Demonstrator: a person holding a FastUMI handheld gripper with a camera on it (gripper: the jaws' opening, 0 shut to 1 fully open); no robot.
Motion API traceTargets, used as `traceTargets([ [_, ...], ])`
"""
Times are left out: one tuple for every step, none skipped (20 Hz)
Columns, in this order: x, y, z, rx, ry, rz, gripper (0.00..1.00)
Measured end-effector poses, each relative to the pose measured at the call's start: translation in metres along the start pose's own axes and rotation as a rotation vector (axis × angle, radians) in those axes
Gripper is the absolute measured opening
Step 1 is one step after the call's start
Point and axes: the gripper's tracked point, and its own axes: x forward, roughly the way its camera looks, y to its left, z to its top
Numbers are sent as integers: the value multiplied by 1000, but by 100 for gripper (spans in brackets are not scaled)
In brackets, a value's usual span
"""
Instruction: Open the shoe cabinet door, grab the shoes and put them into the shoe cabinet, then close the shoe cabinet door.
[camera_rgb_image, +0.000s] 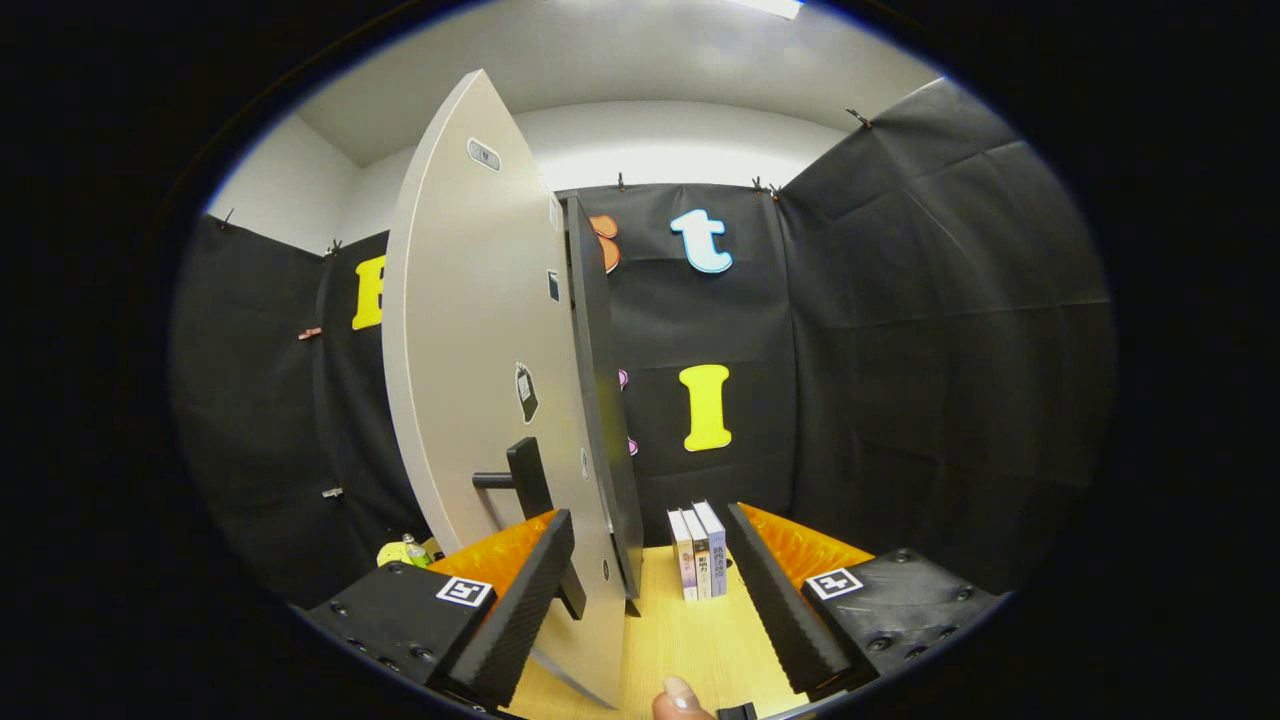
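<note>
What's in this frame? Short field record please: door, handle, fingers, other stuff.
door: cabinet door swung partly open, its edge running down between the fingers
handle: dark bar handle on the door face, just above the left finger
gripper: gripper fingers open, holding nothing
books: three books upright on the wooden table, beyond the fingers
shoes: cannot tell

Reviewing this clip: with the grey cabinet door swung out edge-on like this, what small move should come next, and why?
Probably ease the tool left so its open fingers straddle the black bar handle on the pale grey cabinet door. The door's edge stands between the fingers, nothing is gripped, and the handle sits just above the left finger. Whether the door is opening or closing I cannot tell.
</note>
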Motion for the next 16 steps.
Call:
traceTargets([
  [1, 2, -2, 1, 4, 3, 98],
  [0, 2, -1, 7, 4, 0, 98],
  [1, 4, -2, 11, 7, -3, 98],
  [1, 5, -2, 16, 8, -2, 98],
  [1, 8, -3, 23, 10, 3, 98],
  [1, 12, -5, 27, 12, 11, 98],
  [1, 17, -6, 26, 12, 18, 98],
  [1, 22, -6, 22, 12, 23, 98],
  [0, 30, -7, 17, 12, 28, 98],
  [0, 38, -8, 14, 13, 36, 98],
  [-1, 48, -9, 11, 15, 46, 98],
  [-1, 57, -10, 9, 16, 57, 98],
  [0, 66, -12, 6, 16, 65, 98],
  [1, 75, -13, 4, 18, 73, 98],
  [2, 85, -15, 0, 18, 78, 98],
  [3, 94, -15, 1, 14, 82, 98],
])
